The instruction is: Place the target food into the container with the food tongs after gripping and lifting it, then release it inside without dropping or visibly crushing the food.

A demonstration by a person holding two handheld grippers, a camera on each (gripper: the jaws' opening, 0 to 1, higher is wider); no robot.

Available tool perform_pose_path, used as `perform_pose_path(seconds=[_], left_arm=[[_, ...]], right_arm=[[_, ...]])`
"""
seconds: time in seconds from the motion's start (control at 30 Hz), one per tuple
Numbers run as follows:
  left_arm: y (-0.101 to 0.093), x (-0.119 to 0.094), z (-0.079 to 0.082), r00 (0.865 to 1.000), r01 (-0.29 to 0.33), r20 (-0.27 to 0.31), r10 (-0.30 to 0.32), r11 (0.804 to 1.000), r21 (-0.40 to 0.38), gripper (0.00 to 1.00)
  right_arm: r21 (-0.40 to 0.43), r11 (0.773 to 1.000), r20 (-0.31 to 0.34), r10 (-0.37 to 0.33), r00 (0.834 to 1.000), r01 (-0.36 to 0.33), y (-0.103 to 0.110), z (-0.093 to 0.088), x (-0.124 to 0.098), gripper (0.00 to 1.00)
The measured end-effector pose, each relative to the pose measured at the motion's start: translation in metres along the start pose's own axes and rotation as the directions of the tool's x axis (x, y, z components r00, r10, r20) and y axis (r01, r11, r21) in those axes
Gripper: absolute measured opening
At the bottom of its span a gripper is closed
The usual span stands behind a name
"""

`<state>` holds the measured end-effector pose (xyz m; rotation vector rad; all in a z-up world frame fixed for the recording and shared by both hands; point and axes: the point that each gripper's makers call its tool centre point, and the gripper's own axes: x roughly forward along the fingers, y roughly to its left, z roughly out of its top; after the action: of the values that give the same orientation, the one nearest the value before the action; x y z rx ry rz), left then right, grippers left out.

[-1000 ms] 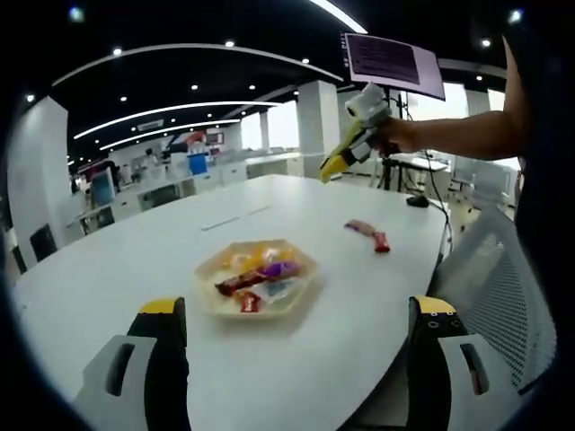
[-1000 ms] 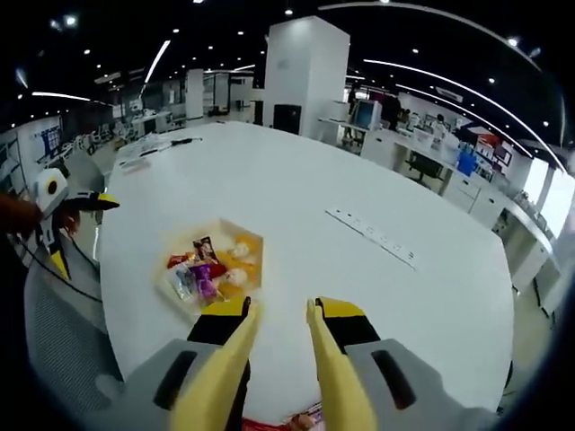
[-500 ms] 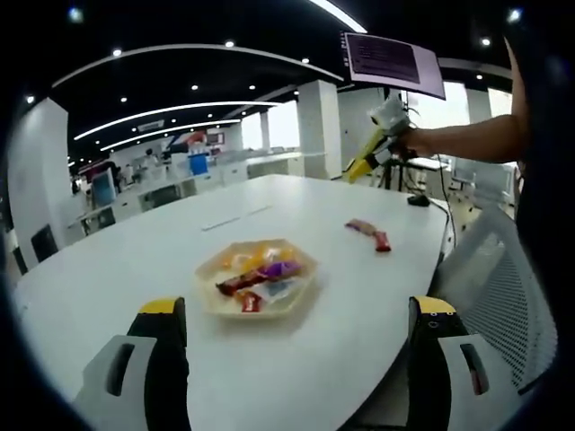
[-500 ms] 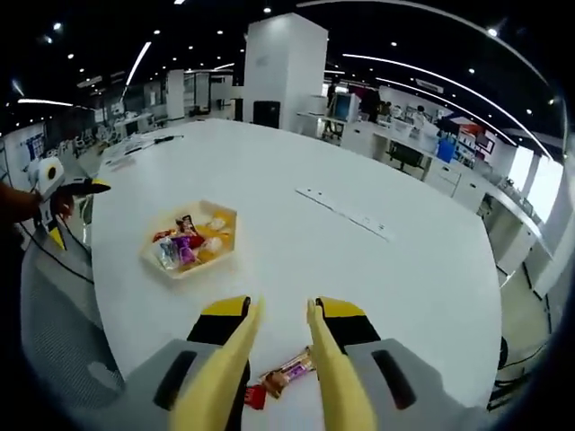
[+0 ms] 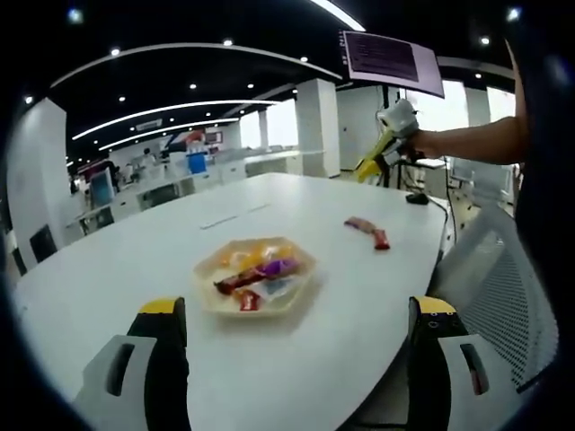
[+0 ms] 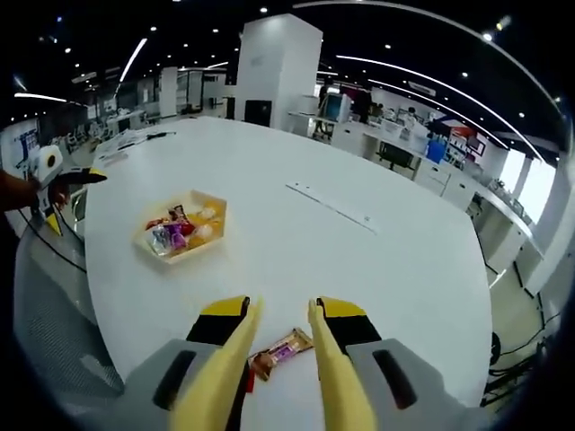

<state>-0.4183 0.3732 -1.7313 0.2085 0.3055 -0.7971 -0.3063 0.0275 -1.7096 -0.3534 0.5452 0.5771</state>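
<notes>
A pale hexagonal tray of wrapped sweets sits on the white table. A wrapped snack bar lies on the table apart from it. My right gripper hovers over that bar with its yellow tong jaws a narrow gap apart and nothing between them; the bar shows low between the jaws. In the left gripper view, a hand holds the right gripper above the table's far side. My left gripper stands wide open and empty near the tray, and it appears at the left edge of the right gripper view.
The round white table has a flush socket strip near its middle. A mesh chair stands by the table's right edge. A screen on a stand and a white pillar stand beyond.
The right gripper's camera has pulled back from the tray, and the snack bar has come into view between its jaws. In the left gripper view the right gripper has moved right. The left gripper has not moved.
</notes>
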Motion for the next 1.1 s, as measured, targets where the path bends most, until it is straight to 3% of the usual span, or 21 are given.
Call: perform_pose_path(seconds=[0.23,0.47,0.63,0.97,1.1], left_arm=[[-0.002,0.000,0.000,1.000,0.011,0.000,-0.011,1.000,-0.001,1.00],[-0.003,0.000,0.000,1.000,0.015,-0.001,-0.015,1.000,-0.004,1.00],[-0.001,-0.001,0.000,1.000,0.006,0.004,-0.006,1.000,-0.007,1.00],[0.004,-0.002,0.002,1.000,-0.021,0.015,0.021,1.000,-0.011,1.00],[0.004,-0.002,0.001,1.000,-0.019,0.009,0.019,1.000,-0.007,1.00]], right_arm=[[0.033,0.999,-0.021,-0.021,1.000,0.021,0.000,-0.017,0.006,0.29],[0.066,0.994,-0.088,-0.085,0.992,0.091,-0.006,-0.051,0.025,0.29],[0.093,0.992,-0.126,-0.078,0.989,0.090,-0.005,-0.067,0.039,0.29],[0.253,0.961,-0.180,-0.062,0.982,0.108,-0.003,-0.092,0.050,0.29],[0.249,0.962,-0.194,-0.062,0.979,0.110,-0.003,-0.097,0.055,0.29]])
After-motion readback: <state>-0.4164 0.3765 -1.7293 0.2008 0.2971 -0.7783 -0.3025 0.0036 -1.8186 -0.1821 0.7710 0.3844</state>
